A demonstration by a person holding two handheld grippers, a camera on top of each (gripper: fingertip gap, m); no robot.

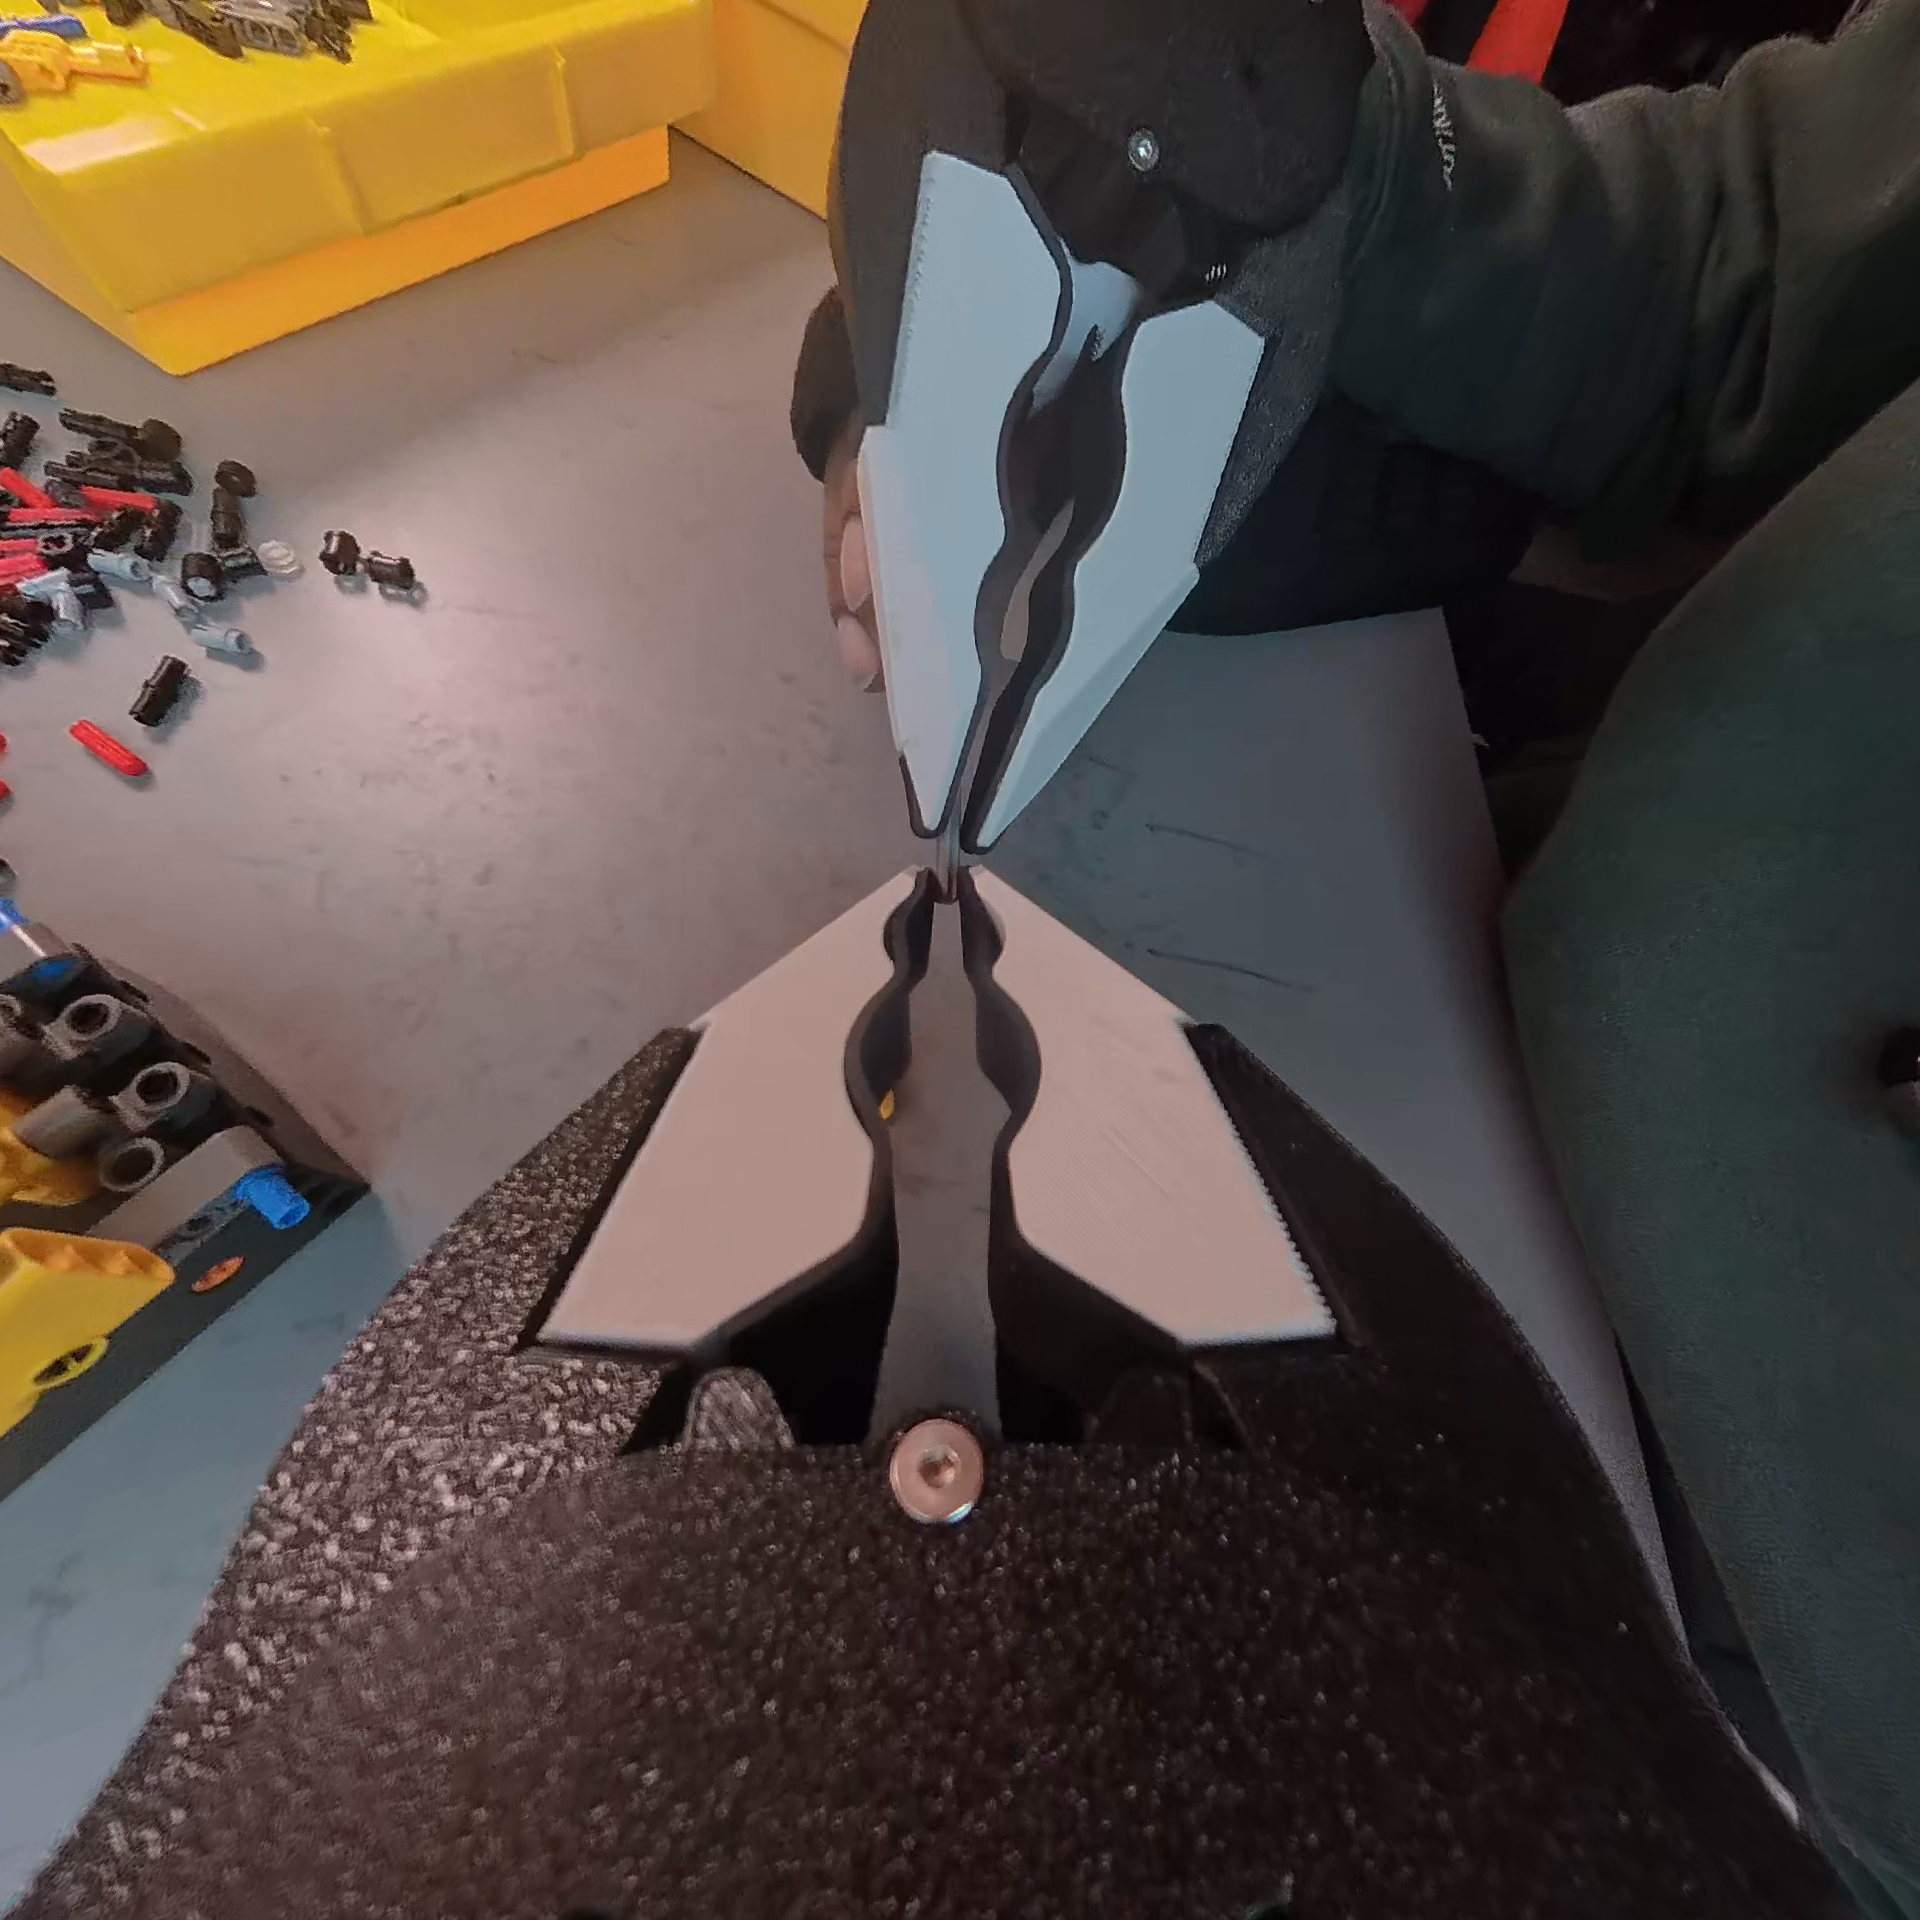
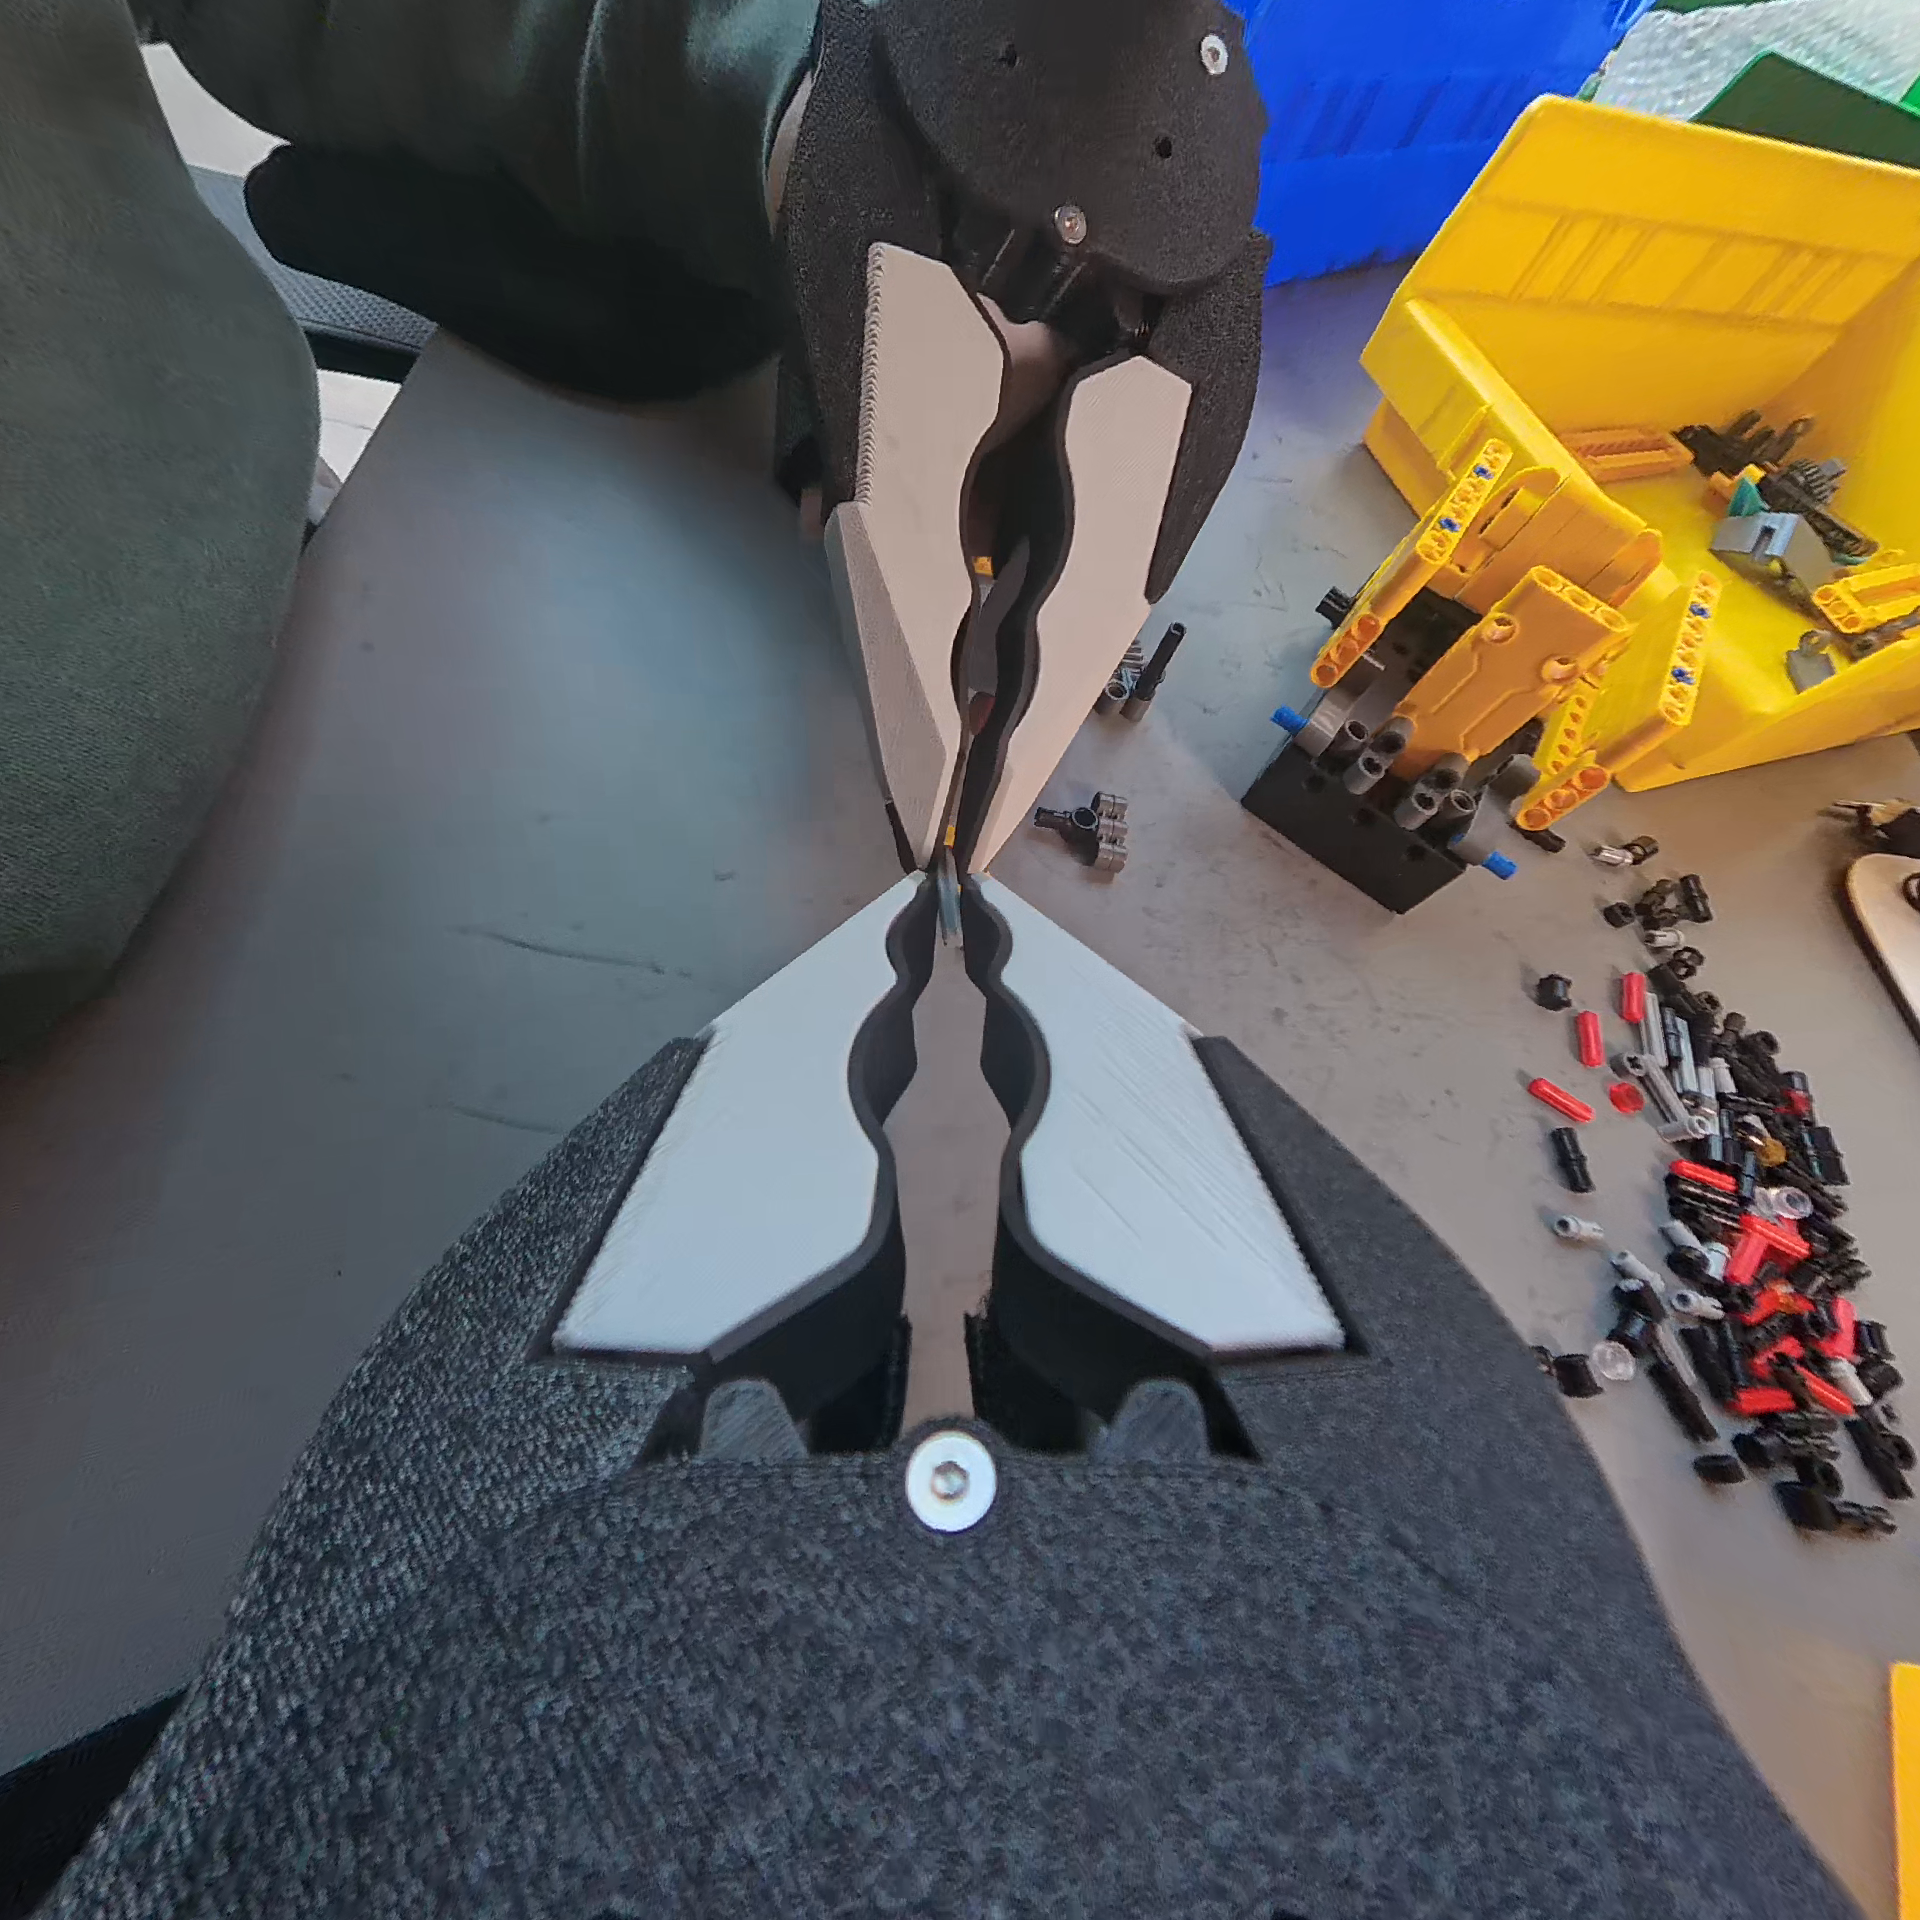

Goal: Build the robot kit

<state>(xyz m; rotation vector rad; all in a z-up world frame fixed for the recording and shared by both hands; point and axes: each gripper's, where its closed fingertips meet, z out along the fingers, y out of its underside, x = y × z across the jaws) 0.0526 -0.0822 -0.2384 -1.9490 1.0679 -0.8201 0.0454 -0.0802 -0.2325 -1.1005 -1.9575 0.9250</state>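
My two grippers meet tip to tip above the grey table (image 1: 582, 831). In the left wrist view my left gripper (image 1: 943, 885) comes up from below with its jaws closed. My right gripper (image 1: 948, 831) comes down from above, also closed. A thin grey pin (image 1: 943, 857) bridges the two sets of tips. In the right wrist view my right gripper (image 2: 943, 899) is shut on that small grey pin (image 2: 948, 906). My left gripper (image 2: 940, 847) pinches a small part with a yellow bit (image 2: 951, 831) that touches the pin's end. Most of both parts is hidden by the fingers.
A pile of small black, red and grey pins (image 2: 1745, 1247) lies right of the grippers; it also shows in the left wrist view (image 1: 94, 540). A black block with yellow beams (image 2: 1455, 748) stands by yellow bins (image 2: 1621, 260). A person's dark green sleeve (image 1: 1621, 312) is close by.
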